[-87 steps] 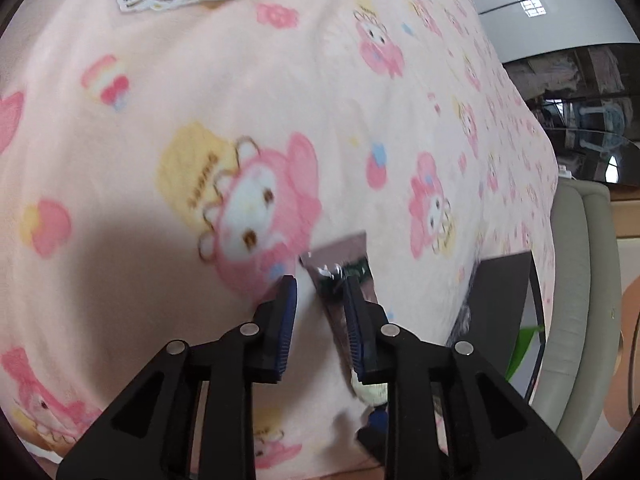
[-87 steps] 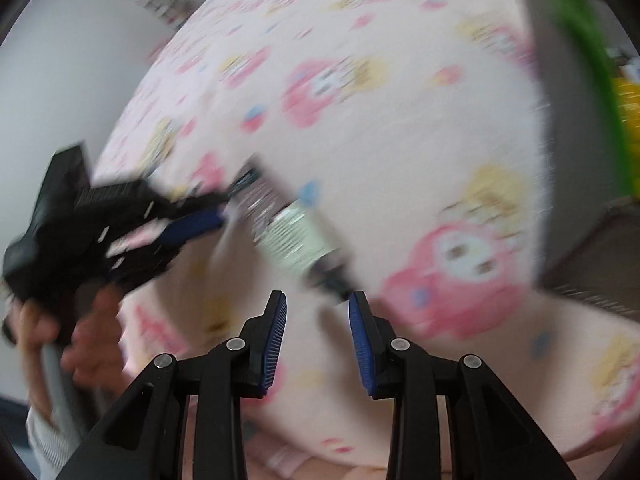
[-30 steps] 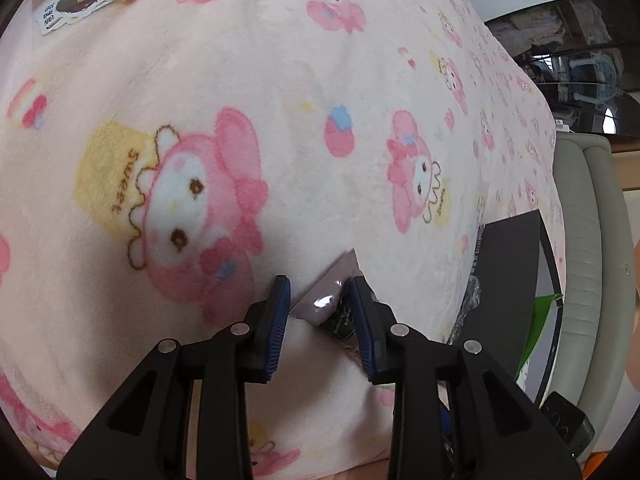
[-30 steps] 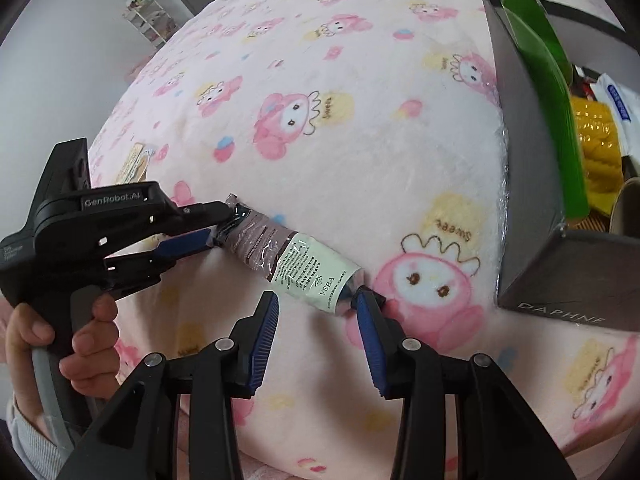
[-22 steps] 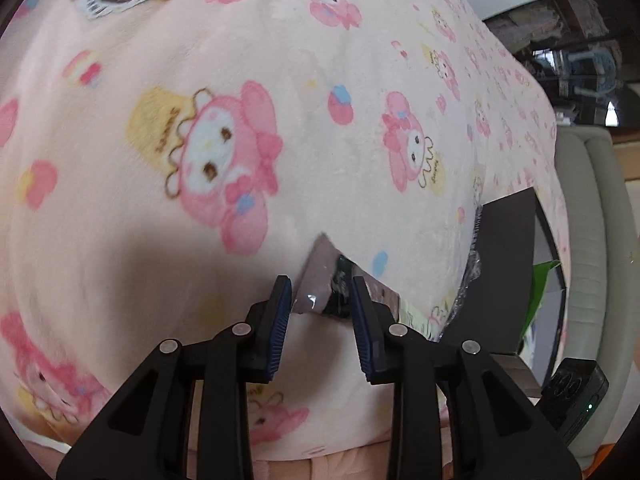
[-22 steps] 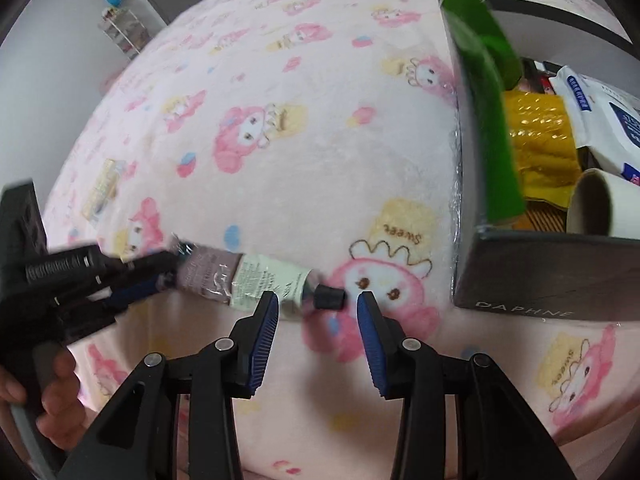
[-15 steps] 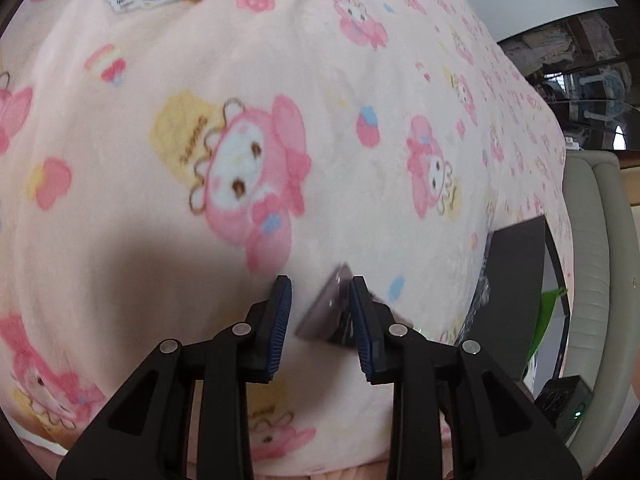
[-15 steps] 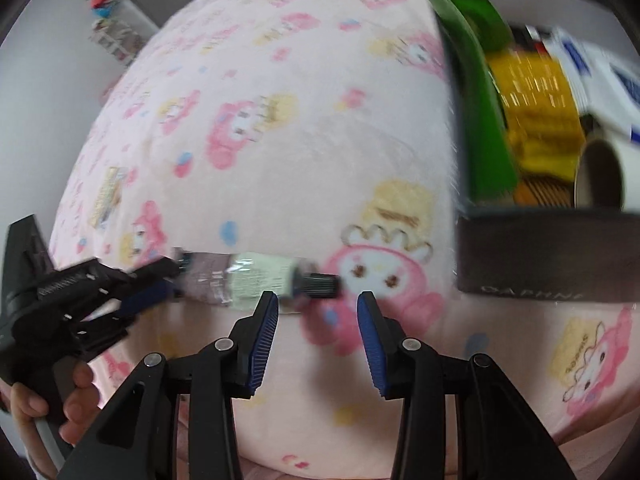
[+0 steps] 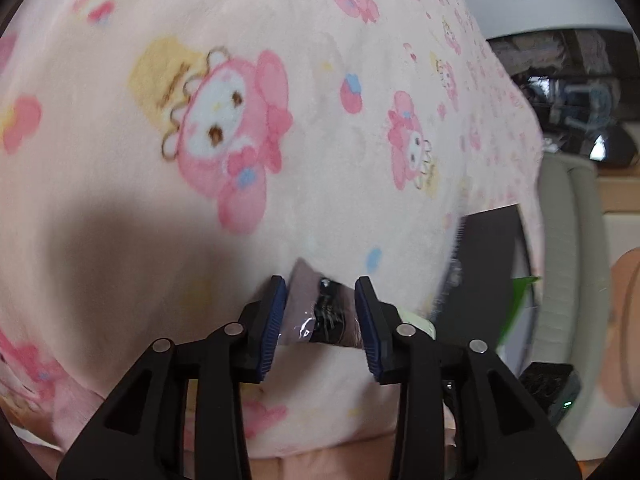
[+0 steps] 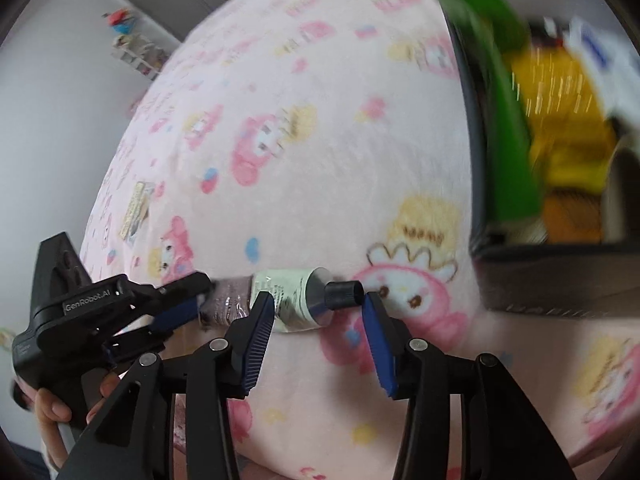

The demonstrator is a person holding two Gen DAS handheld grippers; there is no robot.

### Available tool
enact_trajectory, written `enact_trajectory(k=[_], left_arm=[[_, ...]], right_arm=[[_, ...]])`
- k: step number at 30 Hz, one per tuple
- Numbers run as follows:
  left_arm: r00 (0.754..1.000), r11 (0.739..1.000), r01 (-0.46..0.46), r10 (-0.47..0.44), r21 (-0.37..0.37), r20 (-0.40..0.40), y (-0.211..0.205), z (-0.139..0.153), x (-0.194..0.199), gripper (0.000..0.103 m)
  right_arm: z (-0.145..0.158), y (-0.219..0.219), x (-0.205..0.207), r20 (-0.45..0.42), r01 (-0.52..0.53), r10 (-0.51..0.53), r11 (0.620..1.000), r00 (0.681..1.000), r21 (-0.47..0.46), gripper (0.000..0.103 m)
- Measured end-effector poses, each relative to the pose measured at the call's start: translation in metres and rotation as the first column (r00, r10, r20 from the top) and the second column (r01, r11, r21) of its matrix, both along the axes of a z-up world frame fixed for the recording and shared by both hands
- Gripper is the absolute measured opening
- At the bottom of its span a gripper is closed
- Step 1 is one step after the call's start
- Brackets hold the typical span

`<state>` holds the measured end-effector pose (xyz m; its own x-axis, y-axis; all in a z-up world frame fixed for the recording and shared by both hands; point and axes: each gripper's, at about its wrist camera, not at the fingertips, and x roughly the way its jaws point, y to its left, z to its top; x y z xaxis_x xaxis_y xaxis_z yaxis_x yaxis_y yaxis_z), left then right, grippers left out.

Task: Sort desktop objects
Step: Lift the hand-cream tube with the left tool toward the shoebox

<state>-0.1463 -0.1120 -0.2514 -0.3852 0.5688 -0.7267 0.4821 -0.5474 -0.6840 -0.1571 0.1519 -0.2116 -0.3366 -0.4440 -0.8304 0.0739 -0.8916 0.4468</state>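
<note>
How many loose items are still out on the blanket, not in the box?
2: the tube, held at its crimped end by the left hand-held gripper, and a flat card farther back left. Others may sit outside view.

"GenRobot.AI" on left tongs (image 10: 188,300) body; other print illegible.

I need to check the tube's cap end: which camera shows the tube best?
Right wrist: the tube shows along its length, black cap included. Left wrist shows only its crimped end between the left tongs.

A pink cartoon-print blanket (image 10: 320,184) carries a dark box (image 10: 560,280) and a sticker card (image 10: 136,208)
</note>
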Motion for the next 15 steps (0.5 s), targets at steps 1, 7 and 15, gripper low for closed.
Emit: enact_trajectory(k=[1,7,15], left_arm=[[1.0,1.0,-0.003,0.003,0.015,0.002,0.0,-0.001,0.002,0.036],[1.0,0.998,0.022,-0.022,-0.065,0.014,0.006,0.003,0.004,0.036],[0.995,0.987,0.089,-0.082,-0.131,0.054,0.021,-0.001,0.001,0.036]], right_arm=[[0.006,0.0,0.003,-0.013,-0.009,0.01,1.0,1.0,0.01,0.042],[0.01,0.006,0.005,0.004,-0.036,0.036,0.998,0.999,0.045,0.042],[-0.014,0.014,-0.006,0.091,-0.015,0.009,0.998,0.996,0.061,0.042]])
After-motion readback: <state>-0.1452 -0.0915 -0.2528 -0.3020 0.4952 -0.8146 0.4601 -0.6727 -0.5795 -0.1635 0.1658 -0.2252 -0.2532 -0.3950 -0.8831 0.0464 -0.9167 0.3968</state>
